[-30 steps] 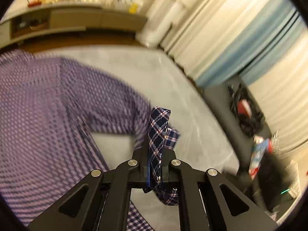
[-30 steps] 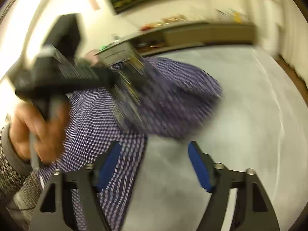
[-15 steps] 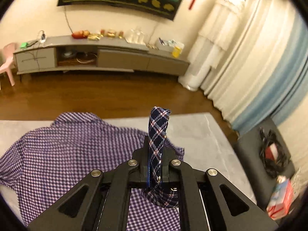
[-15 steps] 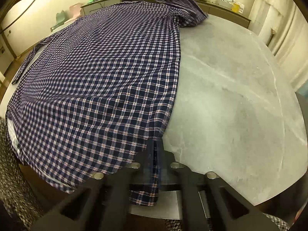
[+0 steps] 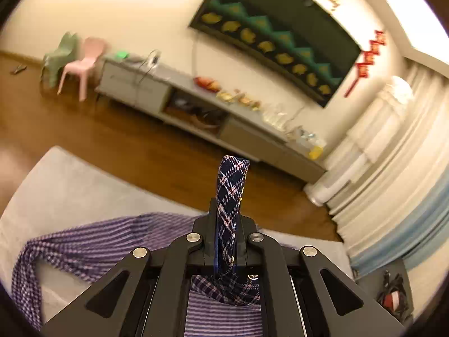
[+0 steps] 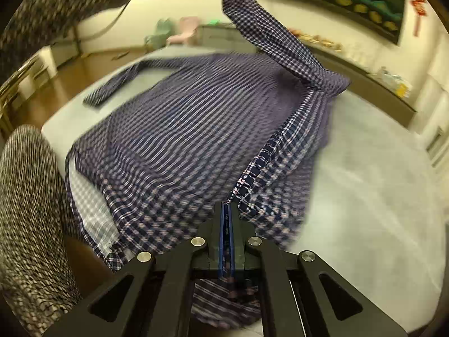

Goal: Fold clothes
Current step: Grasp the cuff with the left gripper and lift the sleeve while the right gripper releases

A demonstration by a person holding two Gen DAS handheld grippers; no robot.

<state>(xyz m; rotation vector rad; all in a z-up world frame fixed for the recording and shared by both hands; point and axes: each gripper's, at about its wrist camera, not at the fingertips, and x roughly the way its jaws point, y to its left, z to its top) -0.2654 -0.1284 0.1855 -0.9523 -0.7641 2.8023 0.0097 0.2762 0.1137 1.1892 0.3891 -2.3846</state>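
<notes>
Your left gripper point(image 5: 228, 241) is clamped on a strip of the shirt point(image 6: 196, 129), which sticks up past the fingers point(image 5: 209, 236); that end hangs lifted above the table point(image 5: 70, 185). In the right wrist view the raised sleeve point(image 6: 269, 36) runs taut from the top edge down to the shirt body. Your right gripper point(image 6: 226, 238) is clamped on the shirt's near side edge, fingers pressed together with fabric pinched between. The rest of the shirt lies spread on the table, far sleeve point(image 6: 112, 87) flat out to the left. Your patterned sleeve point(image 6: 31, 210) shows at lower left.
</notes>
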